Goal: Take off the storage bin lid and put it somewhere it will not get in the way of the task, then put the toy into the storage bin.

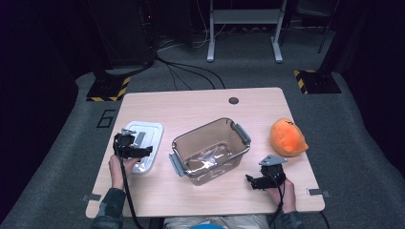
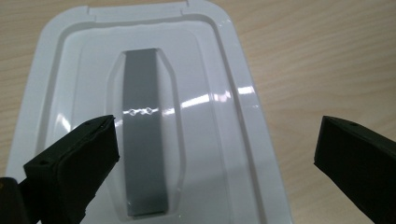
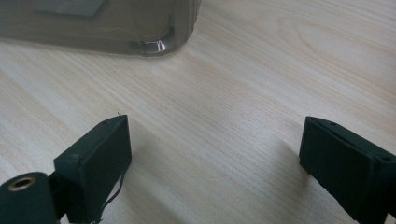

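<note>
Left gripper [image 2: 217,154] released over white lid [image 2: 140,116]; right gripper [image 3: 215,154] released (bin [image 1: 210,150] between).

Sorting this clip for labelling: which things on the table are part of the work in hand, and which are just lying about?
In the job:
- white lid, lying flat, under the open left claw, not gripped
- clear brown tub, lidless, mid-table
- right claw, open, over bare table near the tub's corner

Lying about:
- orange plush toy, near the right edge, apart from both claws

Hand-held gripper [image 2: 217,154] wide open above white lid [image 2: 65,84]
</note>
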